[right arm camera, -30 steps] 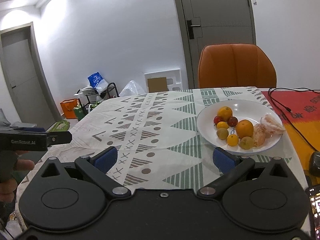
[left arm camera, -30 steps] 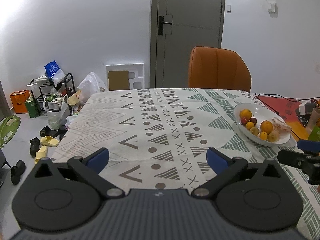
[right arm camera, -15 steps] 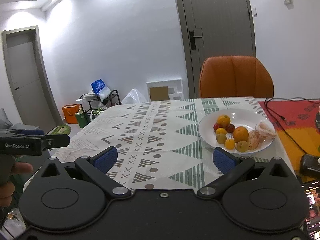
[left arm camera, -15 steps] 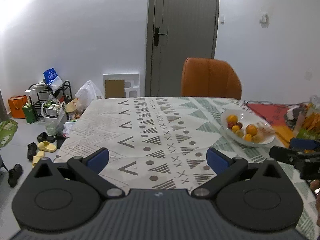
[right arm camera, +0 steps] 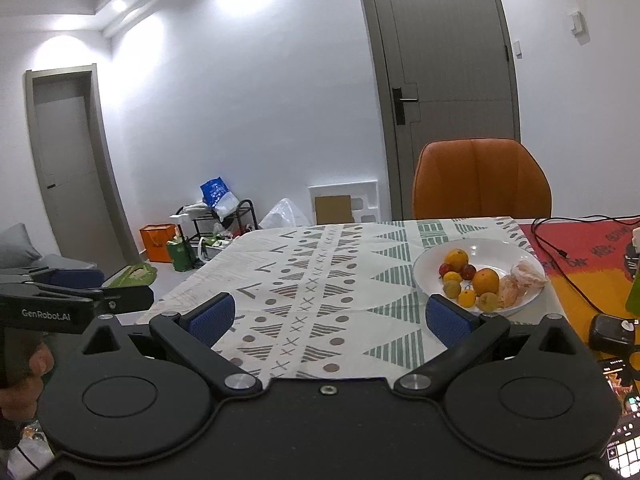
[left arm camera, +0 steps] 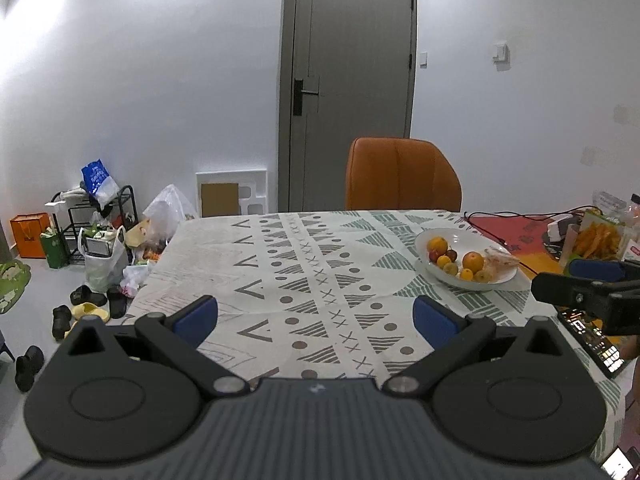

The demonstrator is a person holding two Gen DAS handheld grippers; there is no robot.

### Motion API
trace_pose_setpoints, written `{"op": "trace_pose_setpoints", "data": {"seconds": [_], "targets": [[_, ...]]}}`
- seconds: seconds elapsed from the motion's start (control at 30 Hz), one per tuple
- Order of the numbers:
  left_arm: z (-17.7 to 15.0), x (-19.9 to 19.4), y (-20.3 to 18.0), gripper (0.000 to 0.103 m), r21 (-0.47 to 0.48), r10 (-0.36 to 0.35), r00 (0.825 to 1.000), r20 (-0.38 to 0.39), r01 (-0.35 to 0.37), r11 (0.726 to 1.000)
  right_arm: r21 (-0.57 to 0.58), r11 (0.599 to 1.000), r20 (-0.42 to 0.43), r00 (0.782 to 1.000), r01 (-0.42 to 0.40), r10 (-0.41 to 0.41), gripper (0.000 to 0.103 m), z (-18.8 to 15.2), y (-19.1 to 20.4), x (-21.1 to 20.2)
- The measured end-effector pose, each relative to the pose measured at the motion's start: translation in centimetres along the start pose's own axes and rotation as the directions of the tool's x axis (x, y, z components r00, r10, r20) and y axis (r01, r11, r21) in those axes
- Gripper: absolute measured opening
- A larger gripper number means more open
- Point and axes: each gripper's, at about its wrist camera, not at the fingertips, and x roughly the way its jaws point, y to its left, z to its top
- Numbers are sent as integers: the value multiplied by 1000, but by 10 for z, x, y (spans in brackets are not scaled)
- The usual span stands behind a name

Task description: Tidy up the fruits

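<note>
You hold both tools back at the near edge of the table, above the patterned cloth and short of the fruit. Your left gripper has its blue pads spread wide with nothing between them, and your right gripper is parted the same way and also empty — a stance that would suit either an approach to the fruit or a hand drawn clear of it. All the fruit you can see sits together in the white bowl on the right side of the table, in front of the orange chair: a large orange near the middle, another orange at the far side, two small dark red fruits between them, several small yellow fruits toward the near rim, and a peeled citrus at the right. No loose fruit shows on the cloth, so the gathering may already be as the task wants it, or a sorting within the bowl may be open — the views don't settle which. A cable trails just right of the bowl.
</note>
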Motion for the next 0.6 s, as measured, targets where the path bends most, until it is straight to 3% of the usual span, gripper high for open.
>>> {"op": "trace_pose_setpoints", "data": {"seconds": [0.23,0.6], "targets": [[-3,-28,8,103,-21,7,999,35,-6,1000,16,1000,14,1000,18,-18,103,-4,10,-17],[-5,-36,14,103,-26,31,998,53,-30,999,4,999,20,999,33,-33,103,-6,16,-16]]}}
